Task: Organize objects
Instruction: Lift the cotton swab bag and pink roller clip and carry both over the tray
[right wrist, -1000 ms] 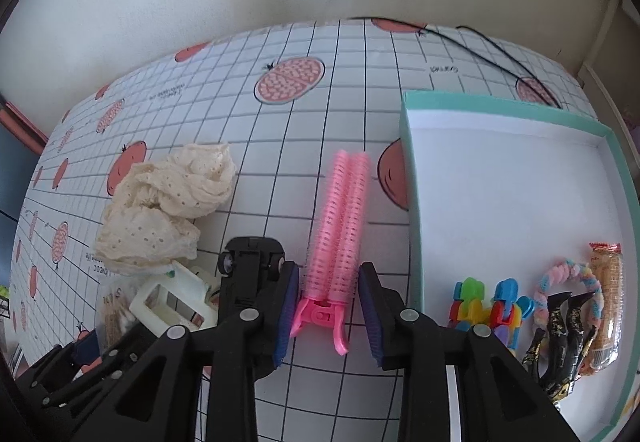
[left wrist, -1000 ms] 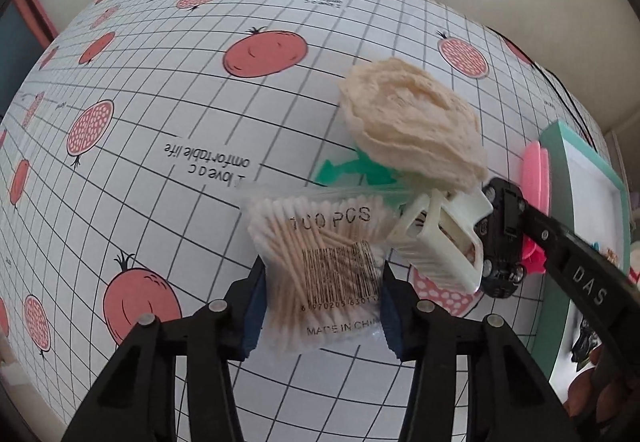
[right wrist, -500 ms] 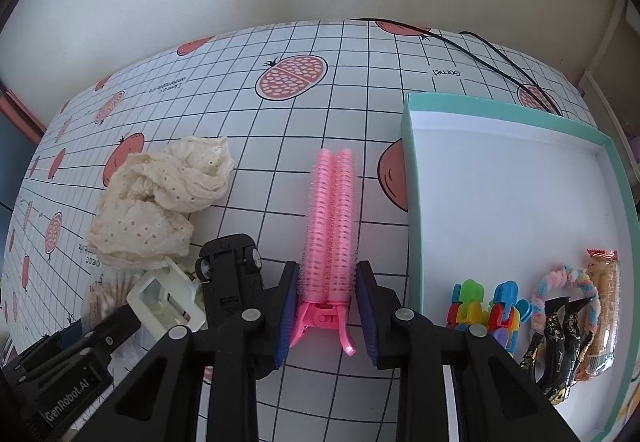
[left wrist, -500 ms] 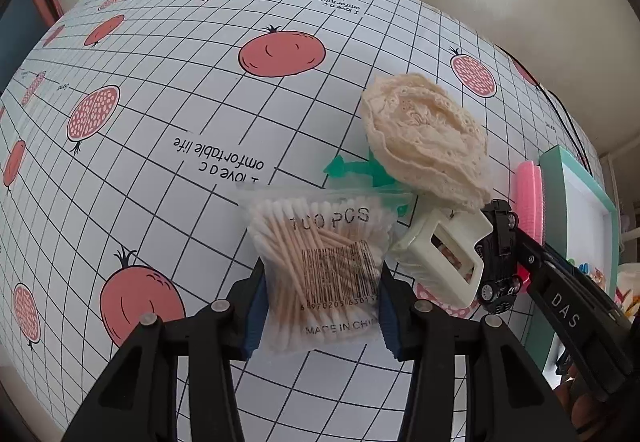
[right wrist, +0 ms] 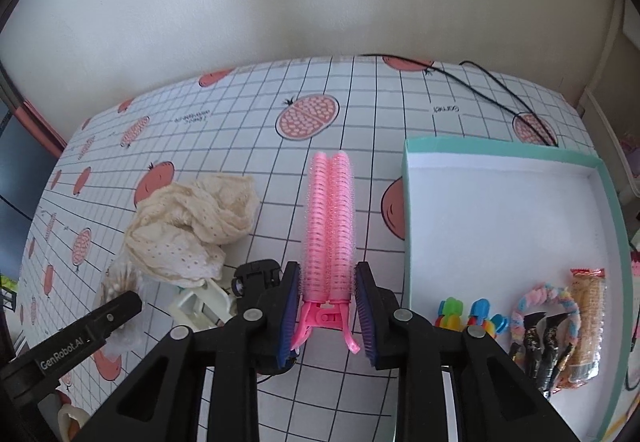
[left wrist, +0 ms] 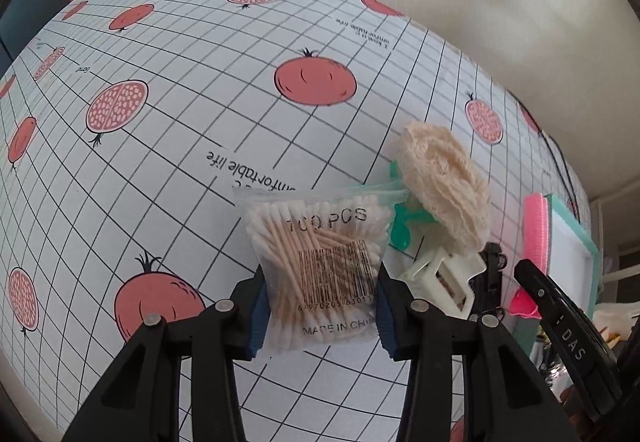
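Pink bristles fill my right gripper point(right wrist: 327, 304), its pads clamped on the hair roller clip point(right wrist: 329, 226); my left gripper point(left wrist: 320, 312) is pinched on the cotton swab bag point(left wrist: 320, 262). I judge both are at the lifting step, and next each must be carried over the rim of the teal tray point(right wrist: 612, 202) beside the hair ties. Around them lie a cream lace cloth point(right wrist: 192, 226) and a white claw clip point(left wrist: 444, 282) on the pomegranate-print tablecloth point(left wrist: 180, 142), against a plain wall.
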`<state>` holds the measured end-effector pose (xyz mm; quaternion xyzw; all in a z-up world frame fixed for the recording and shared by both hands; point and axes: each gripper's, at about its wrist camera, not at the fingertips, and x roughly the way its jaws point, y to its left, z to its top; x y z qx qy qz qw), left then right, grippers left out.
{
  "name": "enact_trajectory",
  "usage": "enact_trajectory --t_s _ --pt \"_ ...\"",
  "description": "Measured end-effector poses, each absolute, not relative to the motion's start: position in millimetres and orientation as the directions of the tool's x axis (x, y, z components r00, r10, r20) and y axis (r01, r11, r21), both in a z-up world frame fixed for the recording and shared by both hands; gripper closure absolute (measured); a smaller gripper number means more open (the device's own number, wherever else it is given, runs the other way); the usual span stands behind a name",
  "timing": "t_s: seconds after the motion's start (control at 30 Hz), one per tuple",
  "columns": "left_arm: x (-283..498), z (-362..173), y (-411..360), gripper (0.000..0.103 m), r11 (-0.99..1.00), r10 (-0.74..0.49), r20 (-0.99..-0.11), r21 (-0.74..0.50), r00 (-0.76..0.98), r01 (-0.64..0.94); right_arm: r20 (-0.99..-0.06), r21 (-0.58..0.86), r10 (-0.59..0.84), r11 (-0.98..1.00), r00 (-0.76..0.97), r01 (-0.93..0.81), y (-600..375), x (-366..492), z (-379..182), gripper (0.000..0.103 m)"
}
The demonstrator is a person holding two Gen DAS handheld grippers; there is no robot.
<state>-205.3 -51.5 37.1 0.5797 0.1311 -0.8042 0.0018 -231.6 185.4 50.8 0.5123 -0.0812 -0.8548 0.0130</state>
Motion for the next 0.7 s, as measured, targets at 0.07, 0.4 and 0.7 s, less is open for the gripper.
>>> enact_trajectory --t_s 0.07,0.4,0.7 --pt "-206.4 42.2 -53.2 0.057 -0.962 0.156 -0.927 -0.221 -0.341 0.159 -0.865 0.161 -0.112 -0.985 -0.49 -0.06 188.2 -230.5 58.6 0.074" --pt "-218.5 68.8 -50.1 0.057 -0.947 0.189 -0.888 -0.277 -0.42 0.16 -0.822 0.197 -0.136 -0.979 -0.553 -0.052 198.4 -223.4 92.8 0.074" --pt "-219.0 93.8 -42.3 0.057 -0.942 0.208 -0.852 -0.306 -0.481 0.135 -0.816 0.194 -0.136 -0.98 -0.561 -0.046 203.7 -217.9 100.1 0.074"
